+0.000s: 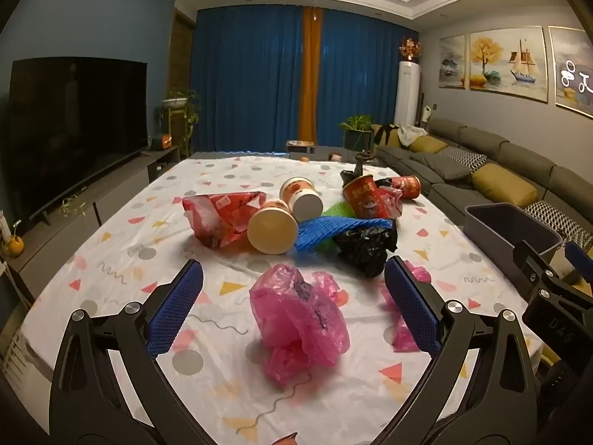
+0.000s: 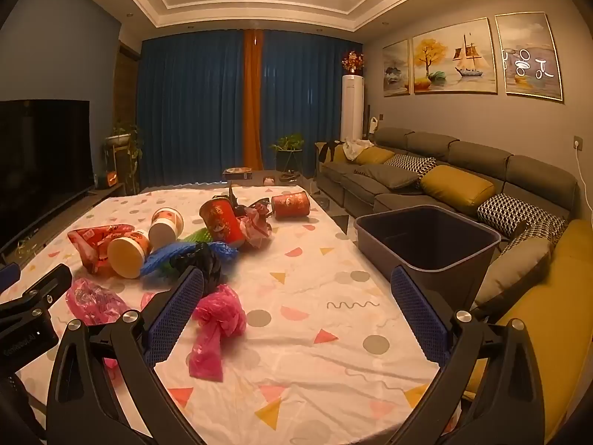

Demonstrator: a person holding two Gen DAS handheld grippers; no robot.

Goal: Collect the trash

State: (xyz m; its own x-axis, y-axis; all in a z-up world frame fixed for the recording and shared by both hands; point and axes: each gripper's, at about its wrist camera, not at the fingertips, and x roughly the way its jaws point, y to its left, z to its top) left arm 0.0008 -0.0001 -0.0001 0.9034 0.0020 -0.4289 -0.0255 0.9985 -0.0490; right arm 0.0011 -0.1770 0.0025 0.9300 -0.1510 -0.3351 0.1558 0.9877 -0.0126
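Trash lies on the patterned tablecloth (image 1: 111, 259): a crumpled pink bag (image 1: 300, 319), a second pink bag (image 2: 218, 322), a black bag (image 1: 365, 246), blue foam netting (image 1: 333, 231), a red wrapper (image 1: 222, 217), two paper cups (image 1: 272, 230) (image 1: 302, 198) on their sides and two red cups (image 1: 365, 198) (image 2: 291, 204). My left gripper (image 1: 292, 298) is open, its jaws either side of the first pink bag, just above it. My right gripper (image 2: 296, 302) is open and empty over the cloth, the second pink bag beside its left finger.
A dark grey bin (image 2: 430, 237) stands at the table's right edge, beside the grey sofa (image 2: 463, 185) with yellow cushions. A TV (image 1: 74, 126) on a low cabinet stands to the left. Blue curtains (image 1: 259, 81) hang behind.
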